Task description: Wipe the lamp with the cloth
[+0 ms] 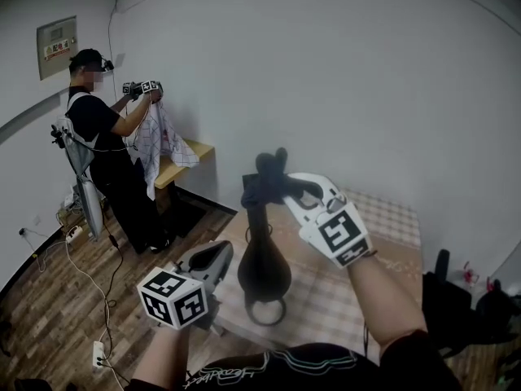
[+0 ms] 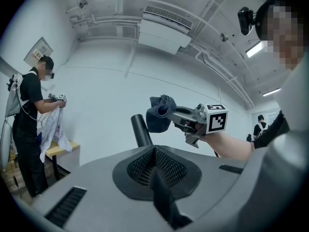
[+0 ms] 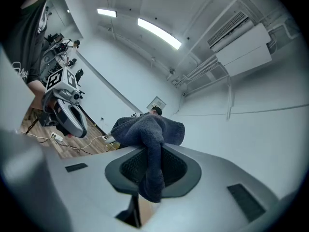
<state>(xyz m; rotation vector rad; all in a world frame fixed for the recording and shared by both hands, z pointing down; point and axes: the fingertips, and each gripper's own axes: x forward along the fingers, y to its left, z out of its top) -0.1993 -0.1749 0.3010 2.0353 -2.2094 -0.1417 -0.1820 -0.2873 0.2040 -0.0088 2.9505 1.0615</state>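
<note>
Head view, counter: the counter with a pale checked covering [image 1: 383,218] fills the middle and right. Its left edge runs just under the lamp. Past that edge lies a wood-plank floor [image 1: 57,300] with trailing cables and a white power strip [image 1: 98,353].
Head view, room: a plain white wall [image 1: 342,72] stands behind the counter. Another person [image 1: 102,137] stands well apart at the far left beside a small wooden shelf [image 1: 186,155].
Head view, lamp: the black lamp with a pear-shaped body, a ring at its foot and a thin neck [image 1: 263,271] is upright over the counter's left part, between the two tools. Whether its foot touches the counter cannot be told.
Head view, left tool: the left tool [image 1: 221,255] meets the lamp's body from the left.
Head view, right tool: the right tool [image 1: 285,190] is at the top of the neck, pressing a bunched dark blue-grey cloth [image 1: 262,187] against it.
Left gripper view, left tool: the left tool [image 2: 154,166] has its jaws closed together on a thin black part of the lamp.
Left gripper view, lamp: the lamp's matte black cylindrical neck [image 2: 140,129] rises tilted just beyond the tips.
Left gripper view, room: the right tool [image 2: 169,114] and the cloth [image 2: 159,112] are just right of the neck, with white wall behind.
Right gripper view, right tool: the right tool [image 3: 152,166] is clamped on the cloth [image 3: 147,134]. A fold hangs down through the jaws and the bulk bunches above the tips.
Right gripper view, room: the left tool [image 3: 77,127] is near, at the left, with floor and cables beneath it.
</note>
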